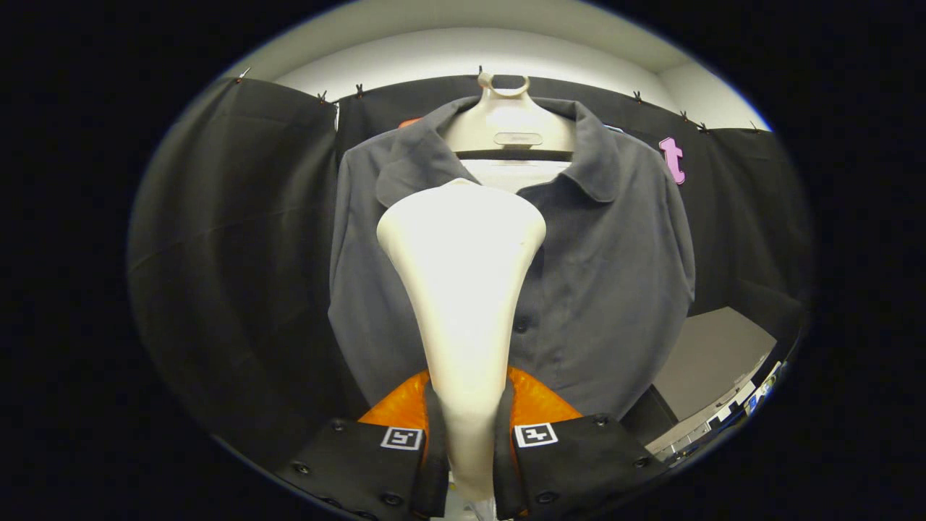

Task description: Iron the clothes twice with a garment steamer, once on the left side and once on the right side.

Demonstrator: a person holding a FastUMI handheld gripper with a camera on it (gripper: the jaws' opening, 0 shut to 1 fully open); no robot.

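The claw point(469, 441) grips the steamer point(463, 289) by its handle (head high against the shirt point(600, 289)); lingering there could scorch fabric.

Recording booth: black cloth wall point(239, 239), shirt point(608, 275) on hanger point(506, 119).

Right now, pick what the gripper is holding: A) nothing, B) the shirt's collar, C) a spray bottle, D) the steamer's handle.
D: the gripper is shut on the steamer, both fingers pressed against its narrow handle, with its wide head raised in front of the grey shirt on the hanger.
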